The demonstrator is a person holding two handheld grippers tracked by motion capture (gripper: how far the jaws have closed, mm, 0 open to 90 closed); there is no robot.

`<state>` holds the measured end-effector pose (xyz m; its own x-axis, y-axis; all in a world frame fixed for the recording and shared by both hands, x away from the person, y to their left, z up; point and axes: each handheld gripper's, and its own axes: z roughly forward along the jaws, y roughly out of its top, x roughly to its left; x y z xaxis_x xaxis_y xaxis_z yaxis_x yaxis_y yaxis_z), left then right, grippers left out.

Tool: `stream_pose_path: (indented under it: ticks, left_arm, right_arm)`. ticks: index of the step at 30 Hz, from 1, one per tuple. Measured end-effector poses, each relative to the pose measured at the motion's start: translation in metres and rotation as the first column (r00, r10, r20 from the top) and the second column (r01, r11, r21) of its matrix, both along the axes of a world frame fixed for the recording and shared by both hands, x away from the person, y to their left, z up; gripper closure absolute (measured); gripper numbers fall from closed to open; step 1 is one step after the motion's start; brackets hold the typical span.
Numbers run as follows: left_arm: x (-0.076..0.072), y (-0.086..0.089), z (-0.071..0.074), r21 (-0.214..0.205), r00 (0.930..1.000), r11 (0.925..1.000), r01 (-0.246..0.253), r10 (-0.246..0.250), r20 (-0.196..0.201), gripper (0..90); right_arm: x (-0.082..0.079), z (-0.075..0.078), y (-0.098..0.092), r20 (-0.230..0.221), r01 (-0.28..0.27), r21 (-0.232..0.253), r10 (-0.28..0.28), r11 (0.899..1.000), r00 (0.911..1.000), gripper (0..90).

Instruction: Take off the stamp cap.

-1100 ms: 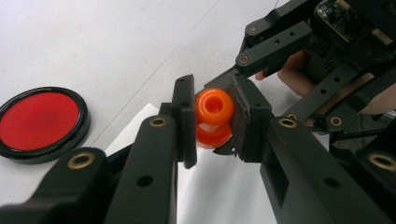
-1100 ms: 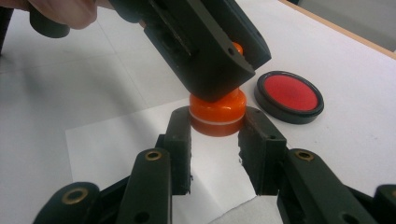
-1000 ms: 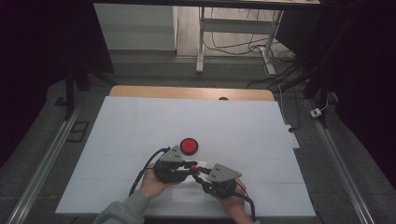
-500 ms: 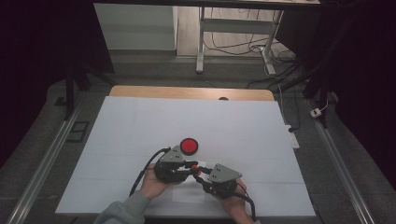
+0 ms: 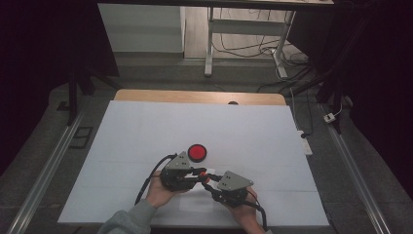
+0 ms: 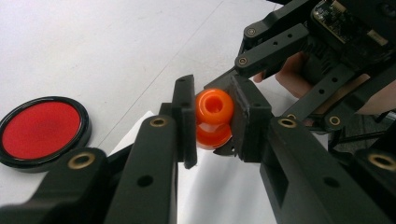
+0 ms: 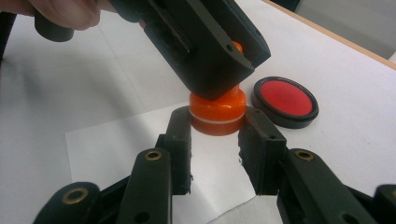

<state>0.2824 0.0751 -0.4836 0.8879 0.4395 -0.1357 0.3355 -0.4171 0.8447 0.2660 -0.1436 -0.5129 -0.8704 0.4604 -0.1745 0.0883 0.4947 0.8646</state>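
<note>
Gripping, left: the left gripper (image 6: 212,122) had its two black jaws closed onto the upper, rounded part of a small glossy orange plastic piece (image 6: 214,107); the pads pressed on either side of it; a round hollow showed in its top
Gripping, right: the right gripper (image 7: 215,122) had its jaws closed on the wider lower part of the same orange piece, a squat cap-like base with a pale ring around it; its pads touched that base on both sides
Orange piece: held between the two grippers just above the table, near its front edge; whether it was one part or two screwed together could not be told
Paper: a white sheet of paper (image 7: 140,154) lay flat on the table directly under the orange piece
Red disc: a flat round red disc with a black rim (image 5: 197,152) lay on the table just beyond the grippers, apart from them
Table: a white-covered table (image 5: 146,126) with a wooden far edge carried everything
Hands: one hand (image 5: 160,195) held the left gripper; the other hand (image 5: 243,209) held the right; both came in from the near side, tips meeting in the middle
</note>
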Motion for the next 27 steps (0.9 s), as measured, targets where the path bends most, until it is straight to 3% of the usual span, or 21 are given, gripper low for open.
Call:
stream_pose_path:
  ticks: [4,6,8,9,10,12,14,27]
  left_arm:
    - [0.000,0.000,0.000,-0.006,1.0000,1.0000,0.000,0.000,0.004,72.6]
    - [-0.002,0.002,0.002,-0.029,0.9996,0.9996,-0.007,0.007,0.027,72.6]
    - [-0.001,0.010,0.009,-0.094,0.9992,0.9953,-0.023,0.026,0.029,72.7]
    - [0.000,0.016,0.013,-0.111,0.9989,0.9932,-0.033,0.037,0.030,72.7]
    - [0.000,0.017,0.014,-0.112,0.9987,0.9930,-0.037,0.041,0.030,72.7]
    - [0.000,0.018,0.013,-0.100,0.9990,0.9944,-0.034,0.037,0.026,72.7]
    - [0.000,0.015,0.011,-0.094,0.9994,0.9953,-0.024,0.027,0.024,72.6]
    - [0.000,0.013,0.010,-0.095,0.9997,0.9954,-0.012,0.014,0.019,72.5]
  right_arm:
    - [0.000,0.000,0.000,-0.008,0.005,0.013,-0.004,1.000,1.0000,64.7]
    - [0.000,0.001,-0.001,-0.014,0.006,0.021,-0.006,1.000,0.9999,64.7]
    - [0.002,-0.003,0.000,-0.019,0.013,-0.055,-0.014,0.998,0.9997,64.7]
    - [0.002,-0.006,0.000,-0.015,0.016,-0.065,-0.017,0.998,0.9998,64.7]
    - [0.001,-0.007,-0.003,-0.019,0.022,-0.010,-0.022,1.000,0.9996,64.7]
    - [-0.001,0.002,-0.003,-0.014,0.023,0.045,-0.023,0.999,0.9997,64.8]
    - [-0.004,0.009,-0.002,0.022,0.022,0.031,-0.023,0.999,0.9995,64.7]
    - [0.002,0.002,-0.011,-0.010,0.064,0.007,-0.064,0.998,0.9979,64.7]
